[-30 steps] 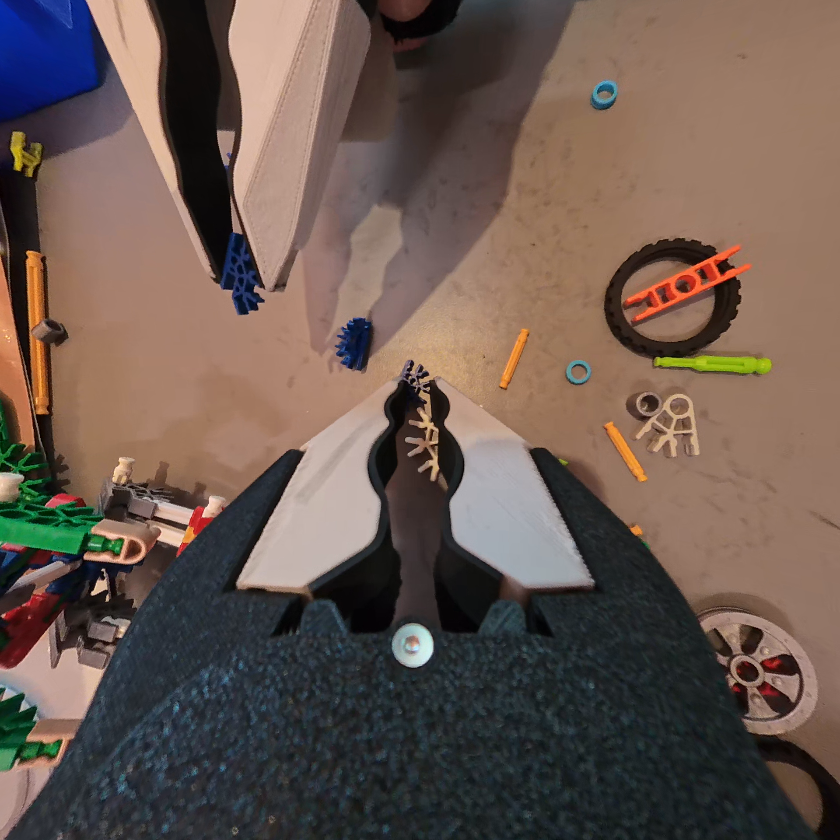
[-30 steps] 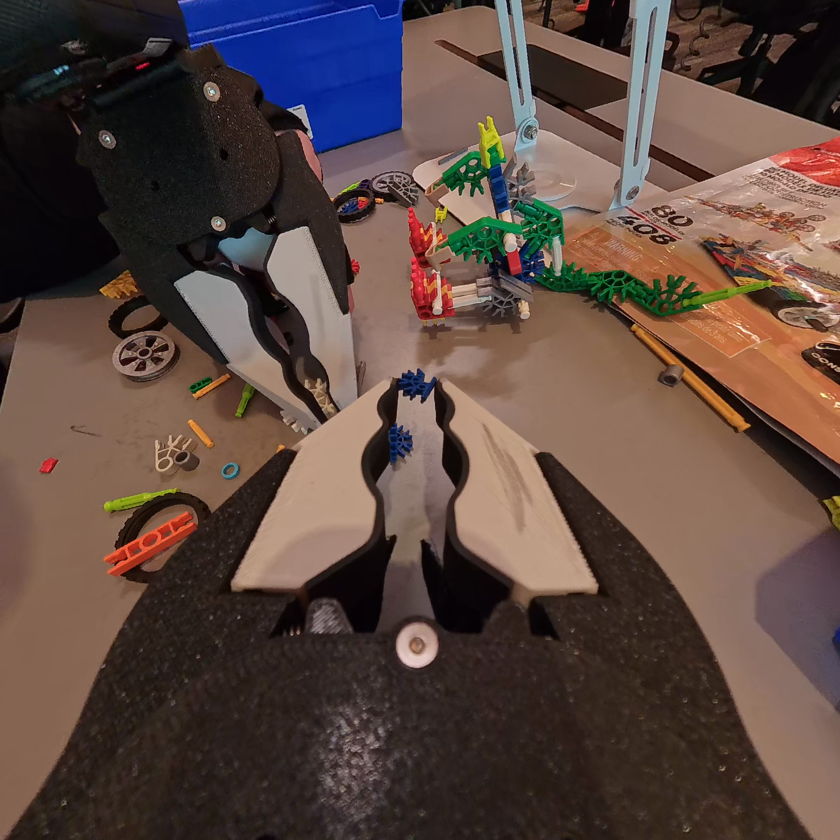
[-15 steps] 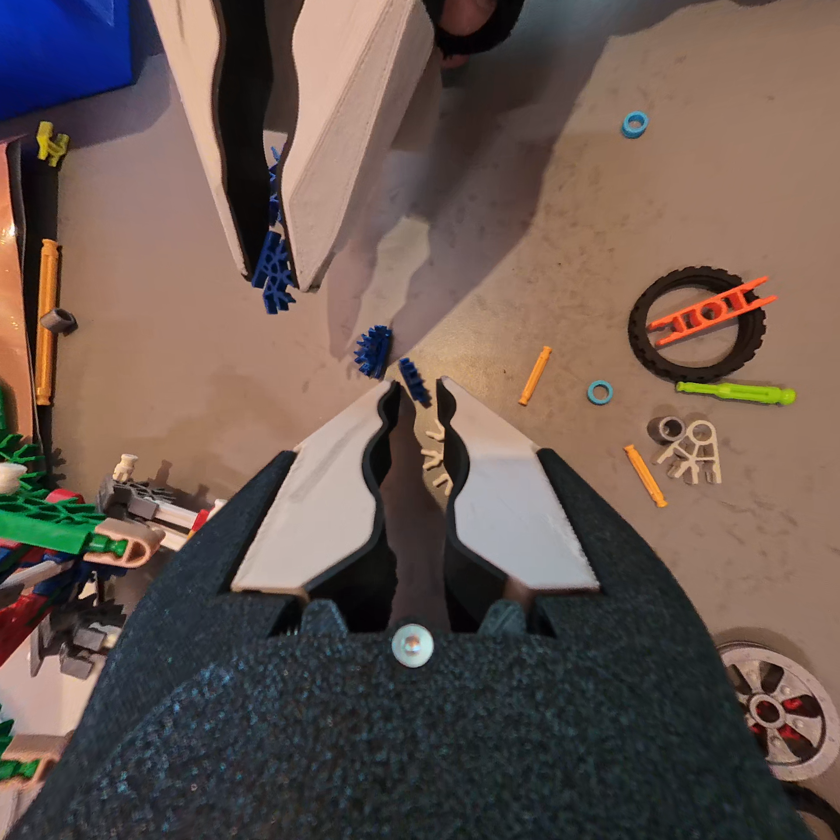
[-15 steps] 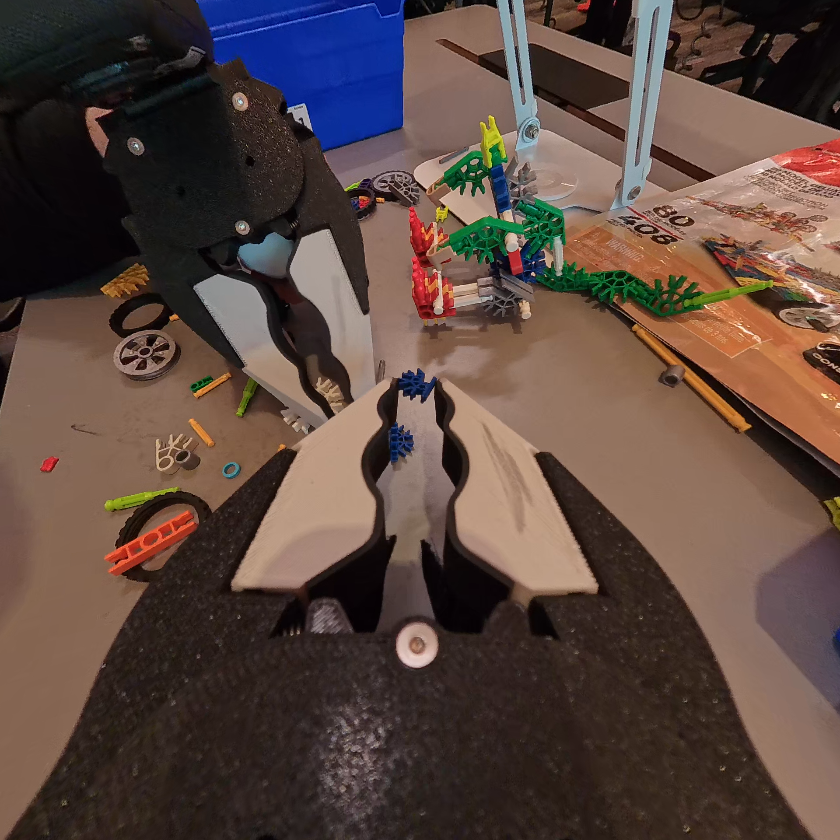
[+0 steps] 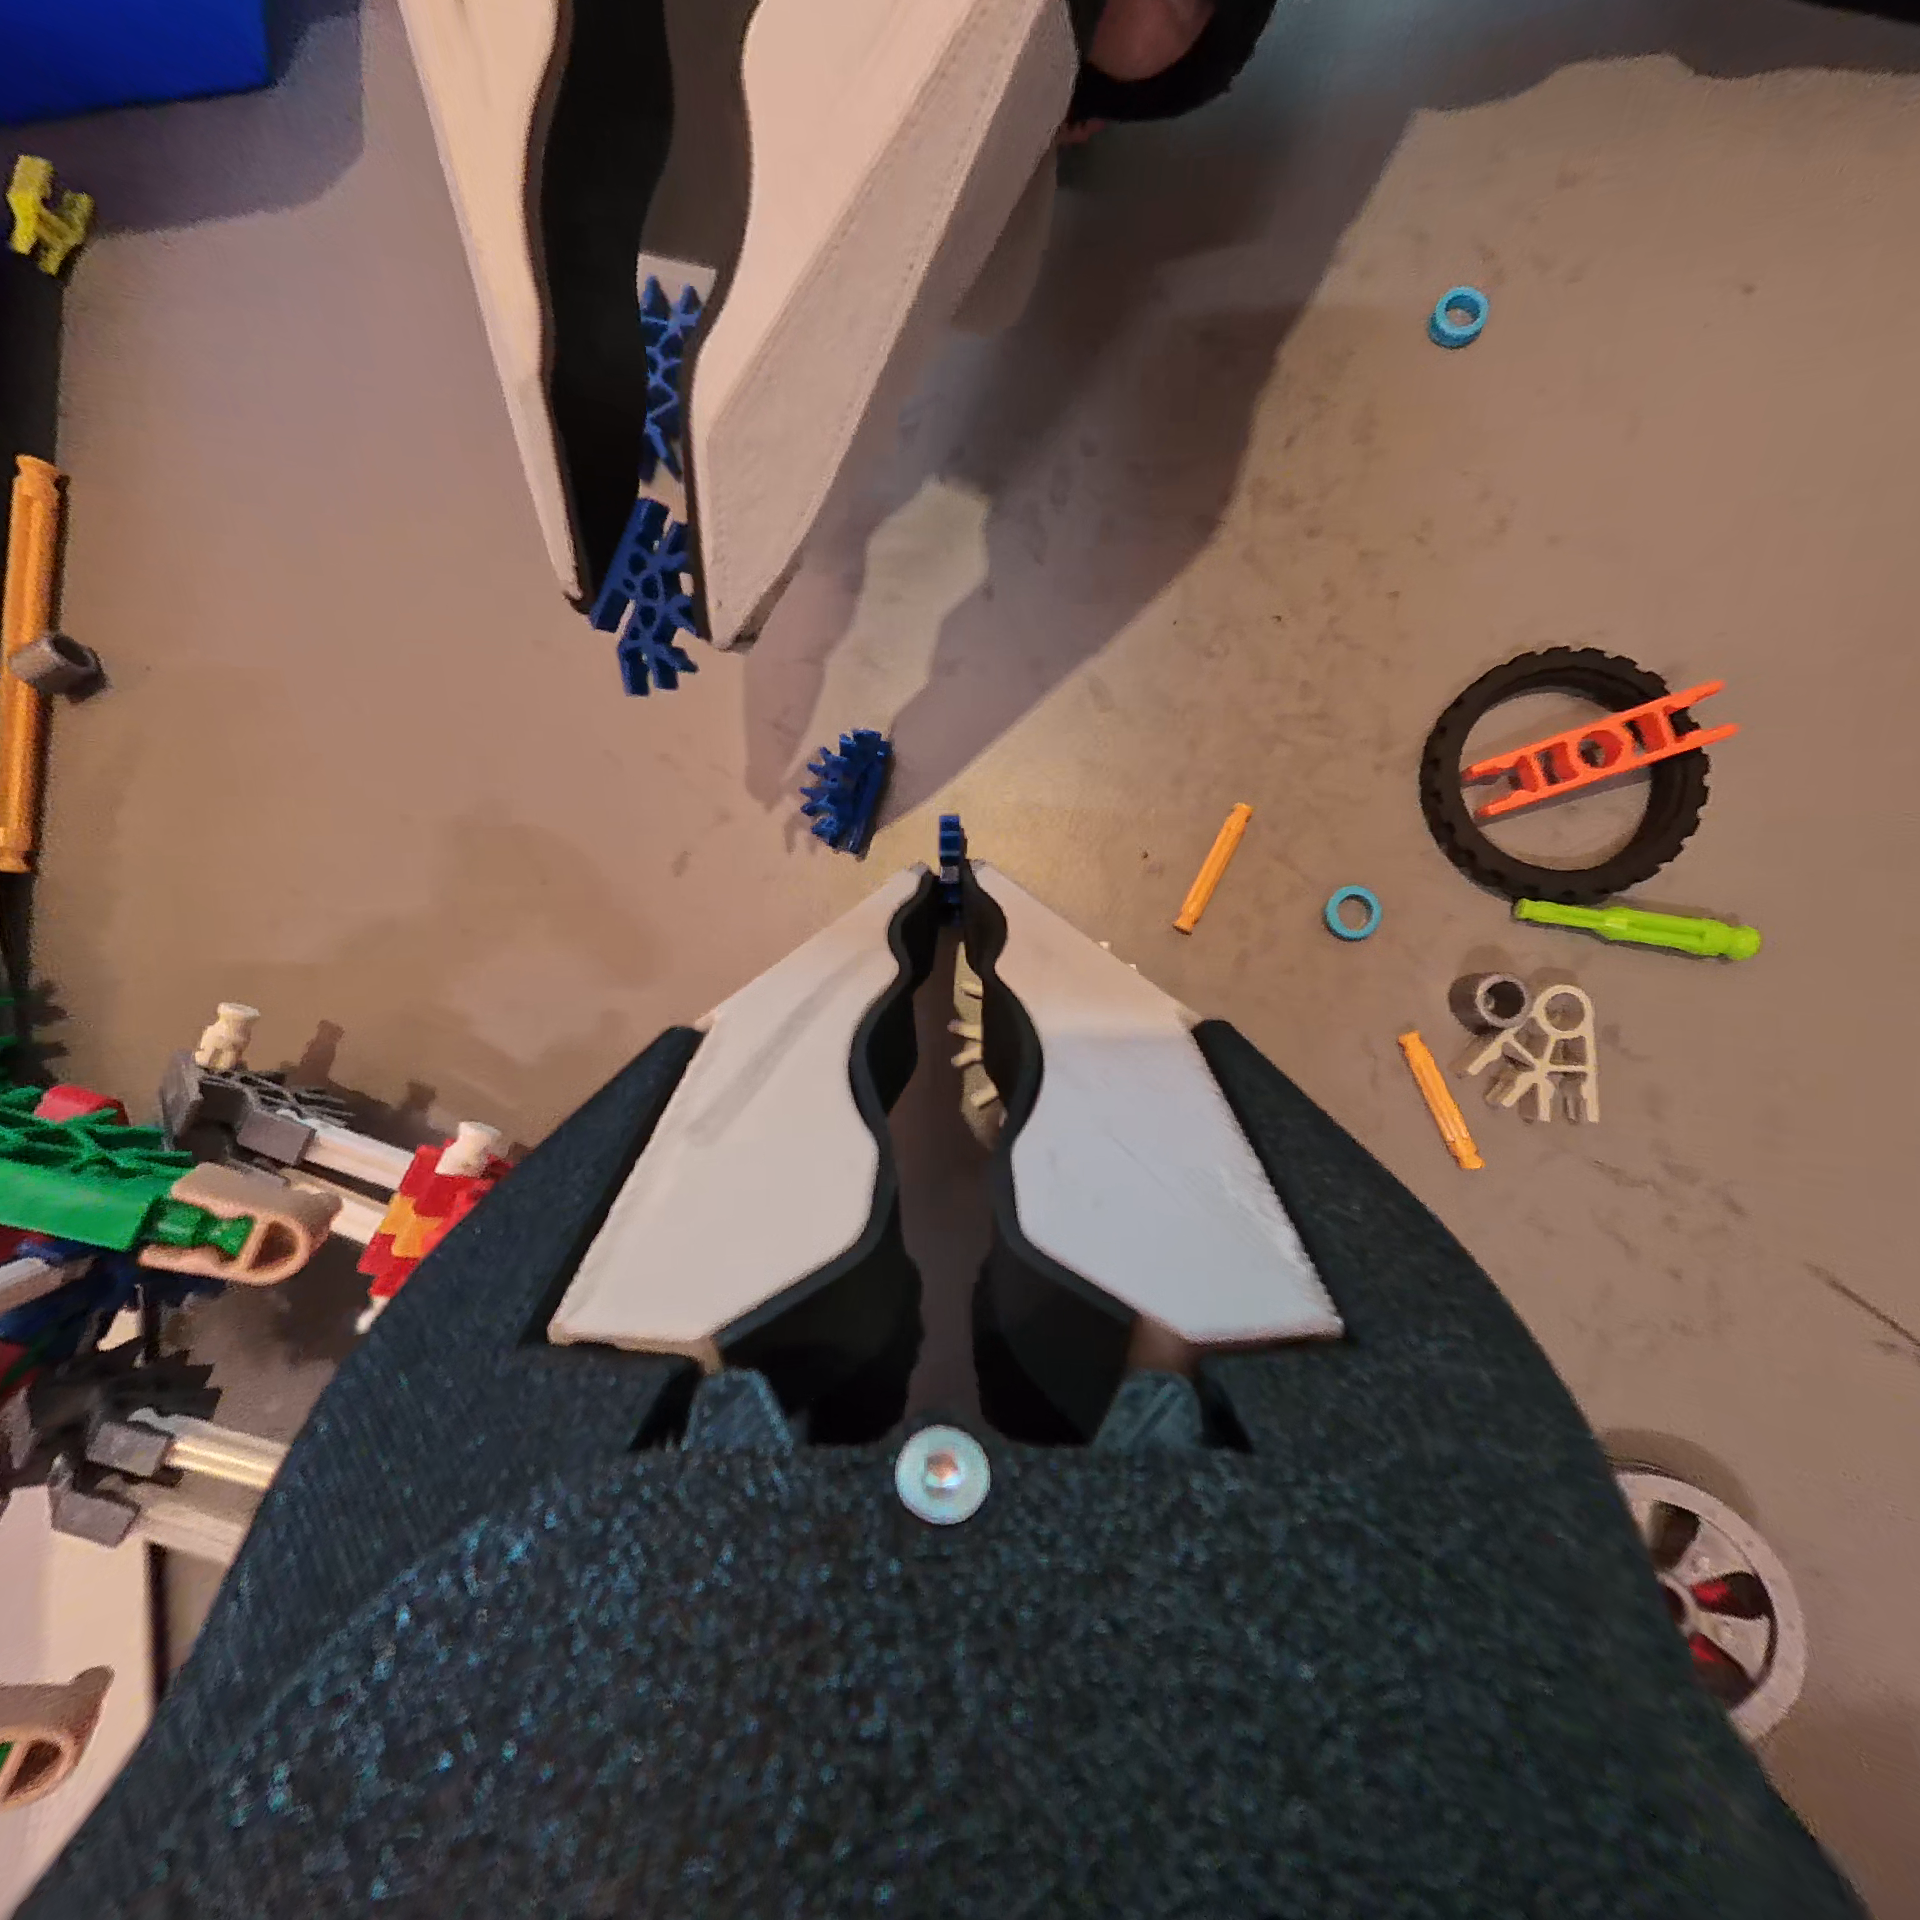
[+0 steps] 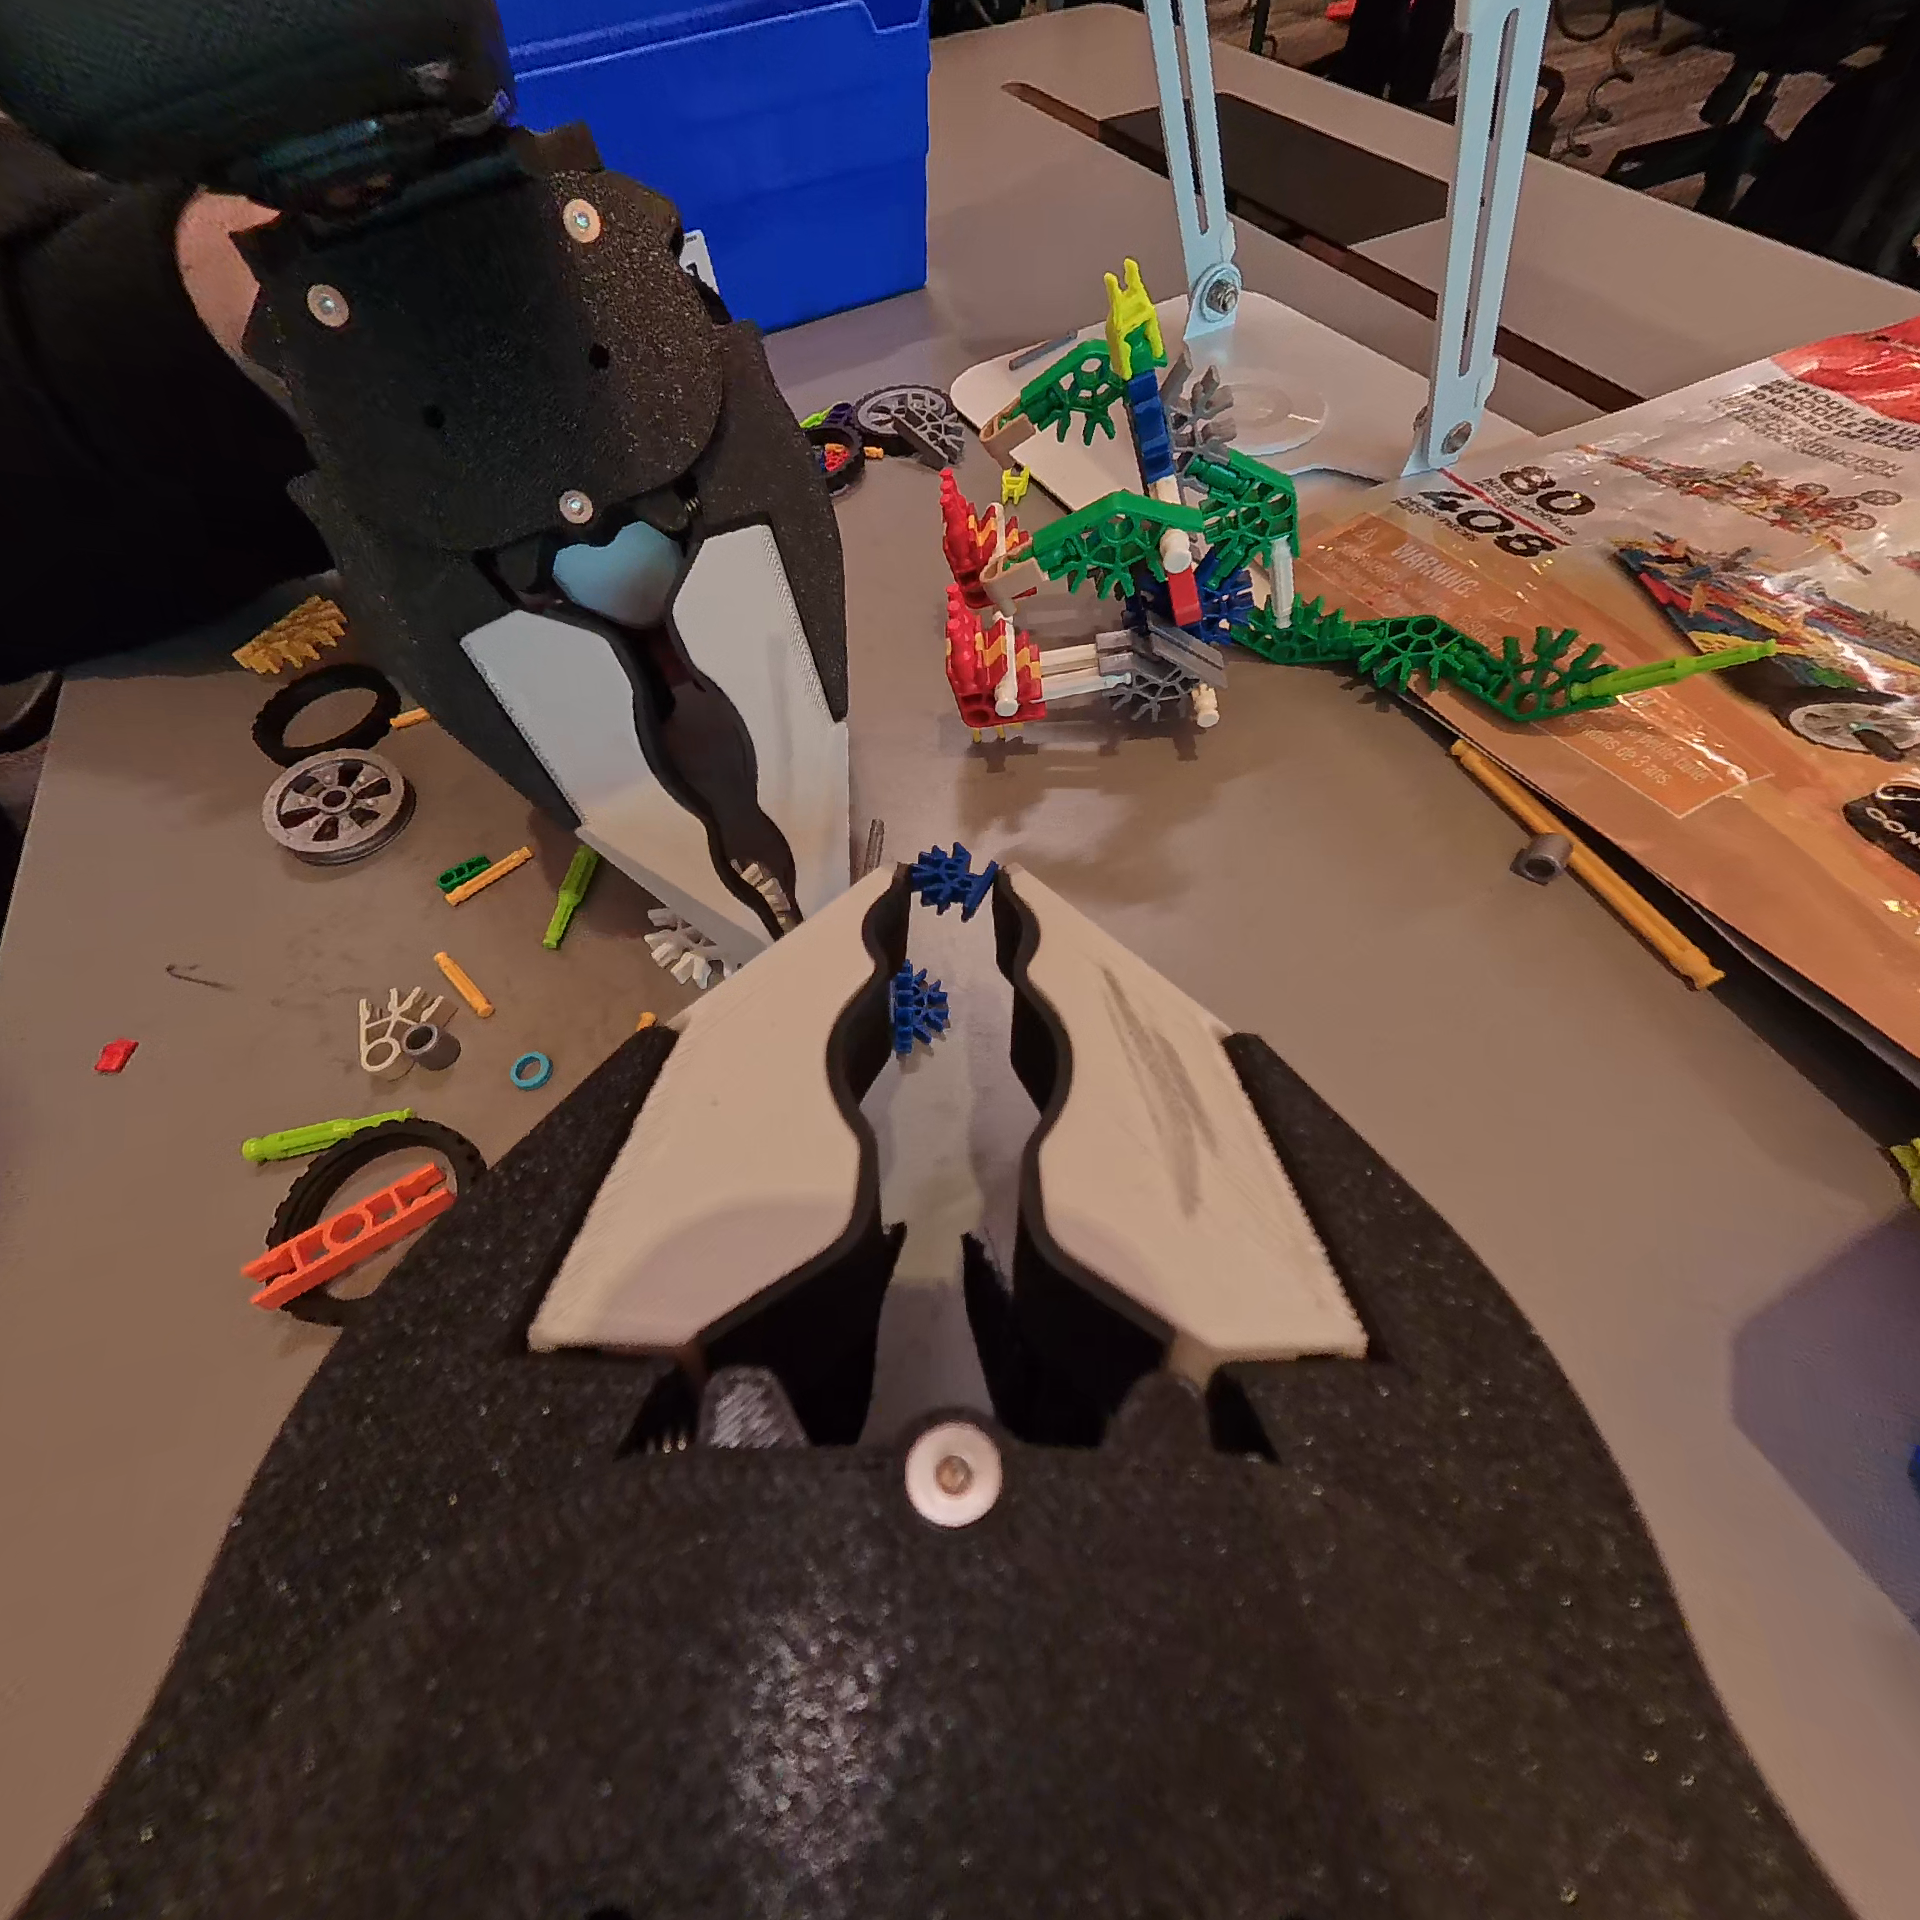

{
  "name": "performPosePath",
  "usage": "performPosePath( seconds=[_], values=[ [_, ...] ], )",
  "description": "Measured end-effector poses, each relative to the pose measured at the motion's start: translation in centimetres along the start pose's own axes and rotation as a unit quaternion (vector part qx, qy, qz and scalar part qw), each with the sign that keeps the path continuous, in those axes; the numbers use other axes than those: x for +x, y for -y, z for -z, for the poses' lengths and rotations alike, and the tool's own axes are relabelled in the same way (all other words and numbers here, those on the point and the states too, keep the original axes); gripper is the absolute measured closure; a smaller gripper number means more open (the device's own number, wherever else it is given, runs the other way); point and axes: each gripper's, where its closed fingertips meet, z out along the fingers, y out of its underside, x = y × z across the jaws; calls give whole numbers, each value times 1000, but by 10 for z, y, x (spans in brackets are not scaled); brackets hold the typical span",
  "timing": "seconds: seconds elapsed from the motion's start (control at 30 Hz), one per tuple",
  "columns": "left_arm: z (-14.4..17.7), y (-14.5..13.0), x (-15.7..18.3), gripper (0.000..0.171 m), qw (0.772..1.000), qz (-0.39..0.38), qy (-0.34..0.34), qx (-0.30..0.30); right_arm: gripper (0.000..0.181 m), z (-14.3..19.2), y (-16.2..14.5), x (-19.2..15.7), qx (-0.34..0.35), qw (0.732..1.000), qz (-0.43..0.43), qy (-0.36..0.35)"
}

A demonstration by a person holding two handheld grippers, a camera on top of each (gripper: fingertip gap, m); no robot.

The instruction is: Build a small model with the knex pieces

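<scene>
In the left wrist view my left gripper is shut on a small blue connector, pinched edge-on at its tips just above the grey table. A white snowflake connector lies on the table under its fingers. My right gripper is shut on a blue snowflake connector. It also shows at the top of the left wrist view, close in front of the left gripper. A loose blue connector lies on the table between the two grippers. The left gripper also shows in the right wrist view.
A colourful rod-and-connector model stands behind the grippers, next to a printed bag. A blue bin is at the back. A black tyre with an orange piece, a grey wheel and small rods and rings lie to the left gripper's right. About 7 centimeters separates my left fingertips from my right. About 15 centimeters separates my left fingertips from the grey wheel. Seen from the right wrist view as well.
My left gripper opened, left the white connector on the table, then shut on the small blue connector. The right gripper came a little closer, still shut on its blue connector.
</scene>
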Motion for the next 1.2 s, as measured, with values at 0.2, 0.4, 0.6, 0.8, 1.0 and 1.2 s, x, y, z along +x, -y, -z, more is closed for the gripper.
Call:
performPosePath(
  seconds=[0.2, 0.4, 0.6, 0.8, 1.0, 1.2],
  values=[
    [1, -2, 0, 170, 1000, 15, -4, -2, 166, 0, 0, 0, -1, 1000, 0, 0],
    [2, -3, -2, 168, 1000, 20, 0, -8, 166, 0, 0, 0, 0, 1000, 2, 0],
    [3, -5, -1, 169, 1000, 14, -4, -11, 166, 1, 0, -1, 0, 1000, 3, 0],
    [4, -6, -2, 170, 1000, 20, -4, -13, 166, 2, 1, -4, -1, 1000, 8, 6],
    [5, -7, -3, 170, 1000, 28, -5, -12, 166, 7, 1, -14, -2, 999, 19, 28],
    [5, -7, -4, 170, 999, 32, -6, -11, 166, 3, -11, -32, -36, 996, 32, 69]
  ],
)
